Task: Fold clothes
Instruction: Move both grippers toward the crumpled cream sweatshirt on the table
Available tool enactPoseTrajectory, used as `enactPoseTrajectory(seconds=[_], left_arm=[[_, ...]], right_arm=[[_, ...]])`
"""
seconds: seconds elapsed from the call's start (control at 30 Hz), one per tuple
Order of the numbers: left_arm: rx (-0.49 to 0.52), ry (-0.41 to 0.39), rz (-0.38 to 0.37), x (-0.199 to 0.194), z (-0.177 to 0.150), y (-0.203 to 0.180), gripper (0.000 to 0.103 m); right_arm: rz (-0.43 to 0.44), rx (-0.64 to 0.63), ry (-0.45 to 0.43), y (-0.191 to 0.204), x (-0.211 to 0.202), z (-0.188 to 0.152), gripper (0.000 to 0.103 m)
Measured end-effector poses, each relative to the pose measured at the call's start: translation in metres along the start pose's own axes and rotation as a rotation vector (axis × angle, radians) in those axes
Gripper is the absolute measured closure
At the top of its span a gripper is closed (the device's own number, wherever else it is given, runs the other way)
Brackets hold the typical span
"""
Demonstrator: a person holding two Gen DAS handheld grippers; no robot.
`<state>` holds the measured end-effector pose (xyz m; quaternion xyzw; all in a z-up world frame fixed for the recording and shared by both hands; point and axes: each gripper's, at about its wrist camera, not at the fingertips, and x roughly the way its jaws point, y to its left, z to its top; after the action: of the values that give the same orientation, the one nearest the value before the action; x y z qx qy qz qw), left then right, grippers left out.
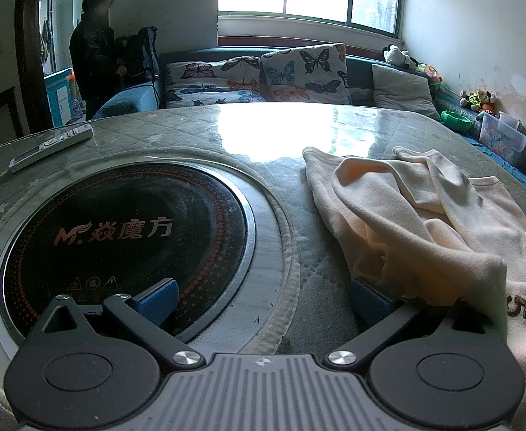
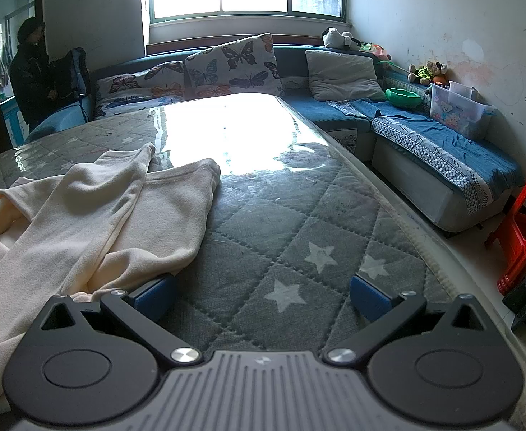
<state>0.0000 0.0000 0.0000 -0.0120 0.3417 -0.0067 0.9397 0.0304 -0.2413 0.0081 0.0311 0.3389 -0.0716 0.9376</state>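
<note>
Clearly the folding has not begun: the cream fleece garment (image 1: 417,222) lies in a rumpled heap on the grey quilted star-patterned table cover (image 2: 299,244), just beside the round black induction hob (image 1: 126,237) set into the table.

Both grippers are spread wide and hold nothing. The left gripper (image 1: 263,300) hangs over the gap between hob and cloth, its right blue pad tucked under a fold of the cloth's edge. The right gripper (image 2: 261,296) sits over bare quilting, its left pad just at the garment's hem.

The next move probably calls for spreading the garment flat, each gripper pinching 1 edge and drawing outward.

The cloth looks soft and thick; 2 long tubes, sleeves or legs, reach toward the window, and brown embroidery (image 1: 518,307) shows near the left gripper.
</note>
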Motion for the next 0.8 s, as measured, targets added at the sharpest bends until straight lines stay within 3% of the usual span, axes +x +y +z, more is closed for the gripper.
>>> enactPoseTrajectory(seconds=[0.47, 0.8], left_arm=[[0.0, 0.002, -0.001, 0.002, 0.0, 0.001, 0.0], [-0.04, 0.032, 0.032, -0.005, 0.0, 0.0, 0.0]], right_arm=[[0.002, -0.002, 0.009, 0.003, -0.001, 0.003, 0.0], [0.066, -0.049, 0.031, 0.008, -0.019, -0.003, 0.0]])
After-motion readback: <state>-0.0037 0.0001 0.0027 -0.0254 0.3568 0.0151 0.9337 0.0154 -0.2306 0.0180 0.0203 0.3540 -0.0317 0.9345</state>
